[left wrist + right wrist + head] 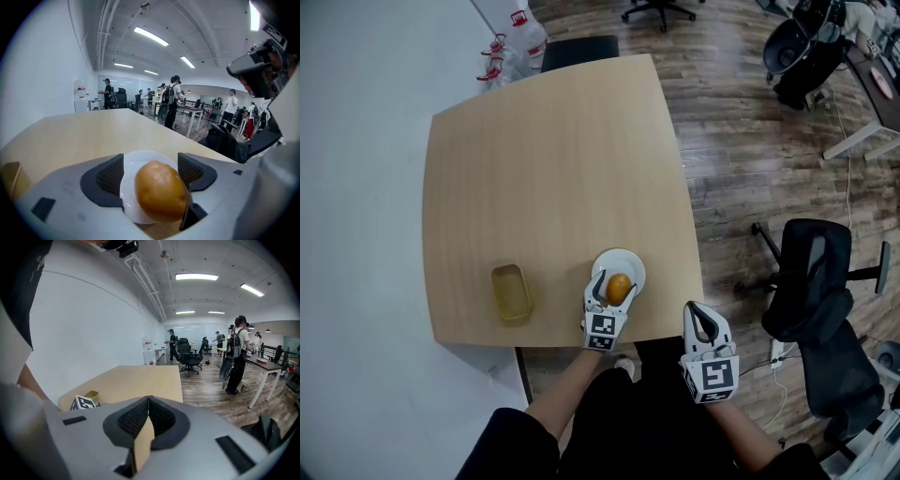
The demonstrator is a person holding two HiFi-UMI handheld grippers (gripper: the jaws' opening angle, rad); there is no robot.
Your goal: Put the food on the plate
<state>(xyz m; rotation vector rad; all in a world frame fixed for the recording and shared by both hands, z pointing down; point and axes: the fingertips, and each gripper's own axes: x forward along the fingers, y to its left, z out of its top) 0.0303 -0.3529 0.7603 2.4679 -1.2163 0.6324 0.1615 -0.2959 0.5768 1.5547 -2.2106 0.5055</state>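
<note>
White plate (623, 260) noted at the near edge of the table (544, 169). A brown rounded food item (619, 288) is seen resting on the plate's near side. A yellow tray (512, 292) is set left of the plate, well apart.

Left gripper (150, 171) is held at the plate's near rim, jaws spread wide. The food sits between them, close to one pad, with a gap at the other. Right gripper (147, 416) is held right of the plate, off the table, jaws pressed together.
</note>
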